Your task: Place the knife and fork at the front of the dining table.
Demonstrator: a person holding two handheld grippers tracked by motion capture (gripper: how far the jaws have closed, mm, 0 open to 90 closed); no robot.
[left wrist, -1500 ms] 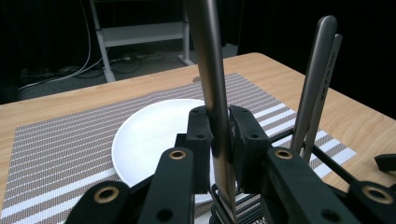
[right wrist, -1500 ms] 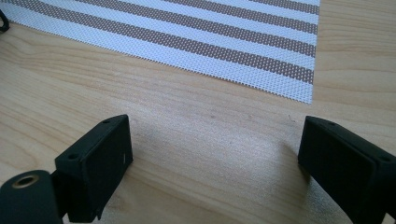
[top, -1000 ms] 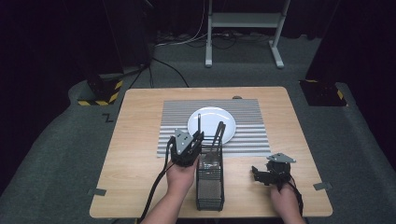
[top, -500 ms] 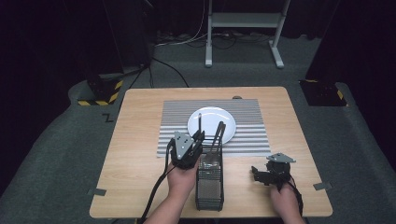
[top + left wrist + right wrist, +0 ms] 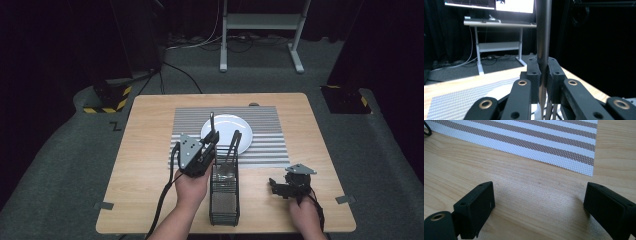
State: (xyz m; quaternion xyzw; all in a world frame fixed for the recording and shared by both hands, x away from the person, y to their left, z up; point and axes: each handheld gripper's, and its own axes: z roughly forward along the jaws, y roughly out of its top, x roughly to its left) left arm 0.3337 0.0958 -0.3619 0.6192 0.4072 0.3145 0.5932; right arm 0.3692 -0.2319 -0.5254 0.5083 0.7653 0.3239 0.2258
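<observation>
My left gripper (image 5: pixel 214 138) is shut on the dark handle of a utensil (image 5: pixel 212 123) and holds it upright above the far end of a black wire caddy (image 5: pixel 224 194). In the left gripper view the jaws (image 5: pixel 543 73) clamp the grey handle (image 5: pixel 543 32), whose lower part runs down out of sight. A second dark utensil (image 5: pixel 234 143) leans out of the caddy. Behind them a white plate (image 5: pixel 226 125) lies on a striped placemat (image 5: pixel 262 122). My right gripper (image 5: pixel 274 186) rests low at the table's near right, open (image 5: pixel 539 195) over bare wood.
The wooden table (image 5: pixel 145 135) has tape marks at its near corners. The placemat's edge (image 5: pixel 544 152) lies just beyond my right gripper. On the dark floor beyond the table stand a white desk frame (image 5: pixel 260 30) and cables.
My left gripper has risen with the utensil, drawing it up out of the caddy. The right gripper has stayed where it was.
</observation>
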